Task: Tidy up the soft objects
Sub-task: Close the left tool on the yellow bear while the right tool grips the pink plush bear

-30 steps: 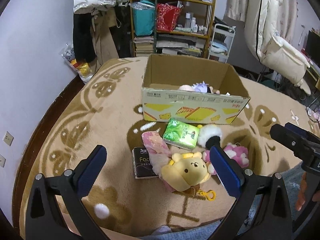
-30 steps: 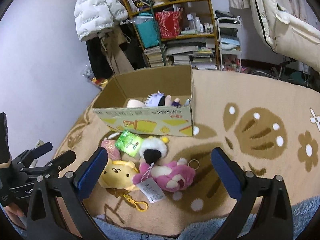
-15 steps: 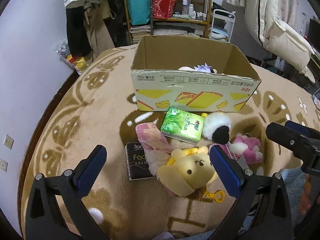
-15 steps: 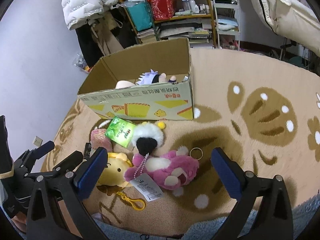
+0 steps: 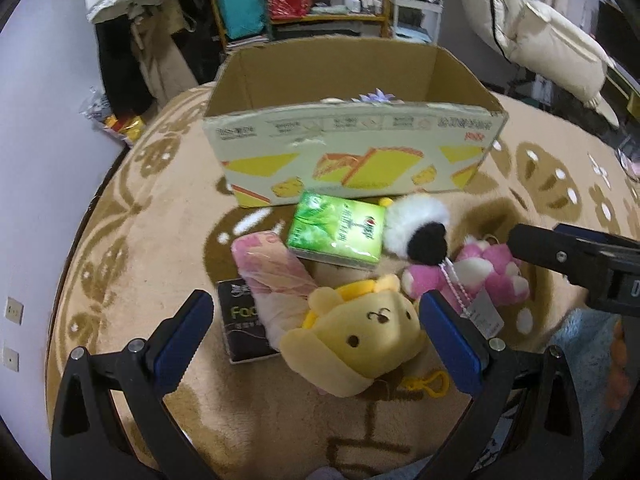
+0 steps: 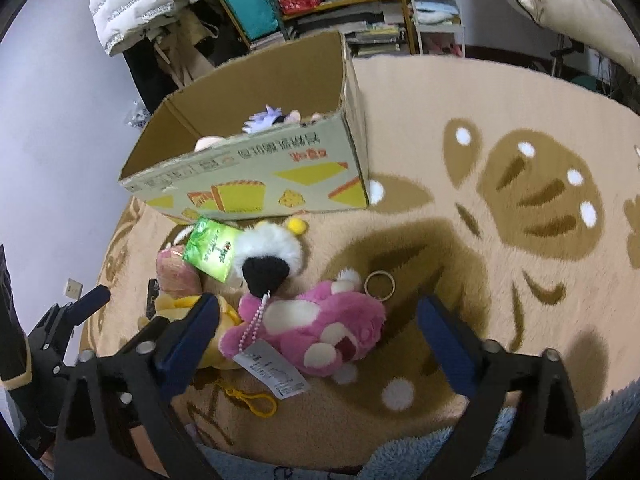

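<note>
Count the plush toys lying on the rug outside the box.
3. The yellow plush lies between the left gripper's fingers, the pink plush between the right gripper's, and the white-and-black plush sits nearer the cardboard box. Others may be hidden inside it.

Yellow plush (image 5: pixel 360 340), pink plush (image 6: pixel 320 328) (white patches), green packet (image 5: pixel 338 230).

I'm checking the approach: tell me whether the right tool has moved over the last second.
Yes. The right tool has come down and forward toward the pink plush, which, like the cardboard box, now looms larger.
</note>
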